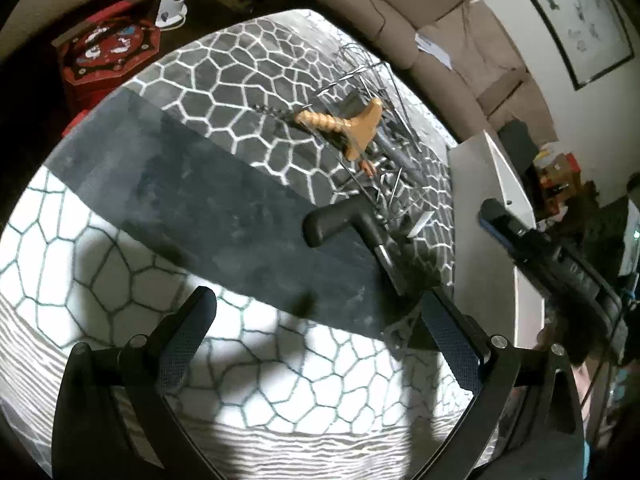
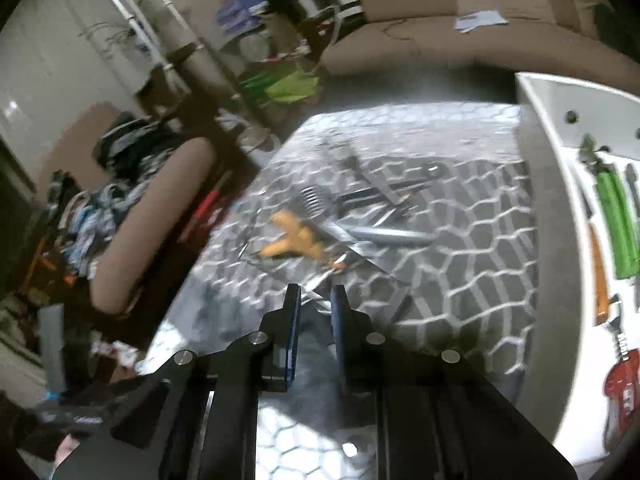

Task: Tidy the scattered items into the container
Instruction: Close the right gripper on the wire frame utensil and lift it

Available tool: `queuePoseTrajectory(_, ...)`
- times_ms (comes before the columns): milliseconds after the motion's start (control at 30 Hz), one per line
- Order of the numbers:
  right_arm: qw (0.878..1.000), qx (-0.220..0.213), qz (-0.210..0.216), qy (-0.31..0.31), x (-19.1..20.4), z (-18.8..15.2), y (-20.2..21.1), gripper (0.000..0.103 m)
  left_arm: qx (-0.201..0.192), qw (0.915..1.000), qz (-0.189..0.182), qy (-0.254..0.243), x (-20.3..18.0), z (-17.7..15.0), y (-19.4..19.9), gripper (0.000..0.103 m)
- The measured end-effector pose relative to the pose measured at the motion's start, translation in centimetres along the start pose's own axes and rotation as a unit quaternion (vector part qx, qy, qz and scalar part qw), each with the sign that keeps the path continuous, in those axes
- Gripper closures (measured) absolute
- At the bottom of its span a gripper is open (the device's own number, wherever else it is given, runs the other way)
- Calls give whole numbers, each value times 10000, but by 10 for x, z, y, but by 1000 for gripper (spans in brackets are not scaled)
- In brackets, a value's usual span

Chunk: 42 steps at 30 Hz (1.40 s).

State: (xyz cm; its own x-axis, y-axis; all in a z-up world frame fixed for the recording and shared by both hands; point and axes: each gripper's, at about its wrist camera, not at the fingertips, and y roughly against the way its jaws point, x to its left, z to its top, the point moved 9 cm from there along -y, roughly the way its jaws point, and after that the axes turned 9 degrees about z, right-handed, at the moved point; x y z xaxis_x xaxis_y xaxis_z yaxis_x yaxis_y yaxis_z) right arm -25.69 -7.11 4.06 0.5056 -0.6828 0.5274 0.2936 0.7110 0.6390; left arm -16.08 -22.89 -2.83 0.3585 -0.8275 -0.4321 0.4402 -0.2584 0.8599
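**Utensil heap on the table, three tools in the tray**

The left gripper [image 1: 320, 320] stands wide open above the table, which is covered by a honeycomb-patterned cloth [image 1: 120, 264]. Nothing lies between its fingers [image 1: 188, 336], and they touch nothing.

The right gripper [image 2: 316, 300] has its two pads drawn close together, with only a narrow slit left between them. A thin silvery strip runs toward that slit from the heap, but the picture is smeared. I cannot tell whether the pads pinch it or anything else.

The scattered items lie in one tangled heap on the shaded part of the cloth, just ahead of the right gripper:

- A wooden-handled corkscrew [image 2: 296, 236] lies on the near left of the heap.
- A wire whisk [image 2: 316, 200] lies just behind the corkscrew.
- A grey-handled utensil [image 2: 392, 234] reaches off to the right.
- Some dark, slim pieces lie farther back (too blurred to name).

From the left wrist, a black-handled tool [image 1: 332, 228] shows at the near end of the same heap. Its metal shaft points toward the right finger of the left gripper.

The white container [image 2: 540, 92] sits at the right edge of the table, beside the heap but apart from it. Three tools lie inside it, lengthwise:

- a green-handled tool [image 2: 616, 224]
- an orange-handled tool [image 2: 598, 276], next to the green one
- a red-handled tool [image 2: 620, 380], nearer the camera

A beige sofa [image 2: 420, 36] runs behind the table.
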Motion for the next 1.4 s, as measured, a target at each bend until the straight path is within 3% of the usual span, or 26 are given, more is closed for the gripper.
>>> queuePoseTrajectory(133, 9984, 85, -487, 267, -6, 0, -10, 81, -9, 9999, 94, -101, -3, -3, 0, 0)
queuePoseTrajectory(200, 9939, 30, -952, 565, -15, 7, -16, 49, 15, 9999, 79, -76, -2, -3, -1, 0)
queuePoseTrajectory(233, 9926, 17, -1041, 623, -18, 11, -21, 45, 25, 10000, 84, -47, 0, -3, -1, 0)
queuePoseTrajectory(467, 9739, 801, -1651, 1335, -43, 13, -84, 43, 78, 10000, 49, 26, 8, 1, -3, 0)
queuePoseTrajectory(533, 9687, 1089, -1618, 1538, -48, 3, -100, 43, 102, 9999, 36, 13, 8, 1, -3, 0)
queuePoseTrajectory(633, 9684, 1160, -1502, 1616, -54, -2, -111, 43, 145, 9999, -16, 27, 8, 0, -4, 0)
queuePoseTrajectory(733, 9623, 1394, -1549, 1746, -59, -10, -123, 49, 190, 9998, -48, 22, 7, -2, -5, 0)
queuePoseTrajectory(767, 9640, 1381, -1530, 1678, -60, -10, -123, 58, 195, 9998, -60, 41, 7, -1, -6, 0)
queuePoseTrajectory(800, 9689, 1332, -1429, 1517, -60, -10, -121, 72, 196, 9998, -78, 65, 7, -1, -6, 0)
queuePoseTrajectory(867, 9787, 1157, -1210, 1191, -58, -10, -114, 73, 207, 9997, -100, 92, 8, -2, -6, 0)
queuePoseTrajectory(967, 9943, 641, -645, 552, -48, -12, -92, 90, 229, 9996, -118, 97, 7, -3, -7, 0)
queuePoseTrajectory(1033, 9987, 168, -373, 294, -38, -8, -70, 92, 246, 9996, -123, 99, 6, -4, -8, 0)
queuePoseTrajectory(1100, 9981, -123, -323, 502, -22, -9, -51, 95, 286, 9995, -122, 98, 6, -6, -11, 0)
queuePoseTrajectory(1300, 9957, 616, 6, 693, 11, -40, -56, 95, 408, 9990, -151, 108, 3, -13, -17, 0)
queuePoseTrajectory(1400, 9899, 668, -319, 1213, 20, -43, -55, 94, 403, 9990, -102, 154, 6, -13, -19, 0)
